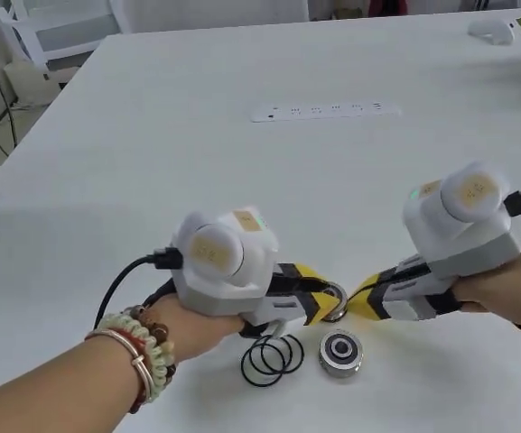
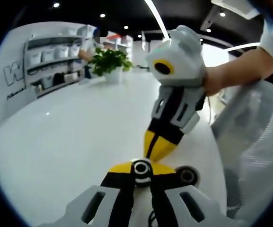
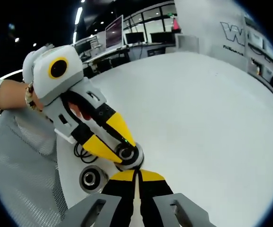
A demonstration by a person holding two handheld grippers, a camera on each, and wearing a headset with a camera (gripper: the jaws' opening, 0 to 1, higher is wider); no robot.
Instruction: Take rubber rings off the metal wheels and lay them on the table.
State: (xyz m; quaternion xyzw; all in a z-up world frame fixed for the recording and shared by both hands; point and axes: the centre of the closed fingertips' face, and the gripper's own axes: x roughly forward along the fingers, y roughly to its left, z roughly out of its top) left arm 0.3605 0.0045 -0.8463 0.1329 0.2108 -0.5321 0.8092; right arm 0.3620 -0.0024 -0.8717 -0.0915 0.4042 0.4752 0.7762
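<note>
1. While our left gripper [image 1: 319, 300] clamps its jaws on a small silver metal wheel [image 1: 335, 303] above the white tabletop [image 1: 197, 162] to steady it, our right gripper [image 1: 363, 303] meets its rim, jaws pressed together.
2. Thin black rubber rings [image 1: 272, 358] lie beside a second metal wheel [image 1: 340, 352].
3. Whether the held wheel carries a ring, we cannot tell.

White table [image 1: 152, 180]: broad, plain top. White power strip [image 1: 325, 112]: lies flat near the far edge, centre. White rack [image 1: 52, 27]: beyond the far-left corner. Potted plant [image 2: 109, 61]: green, at a table edge. Wall shelves [image 2: 56, 56]: stocked. Ceiling: dark, with light strips [image 2: 157, 19]. Monitors [image 3: 115, 30]: on desks beyond.
</note>
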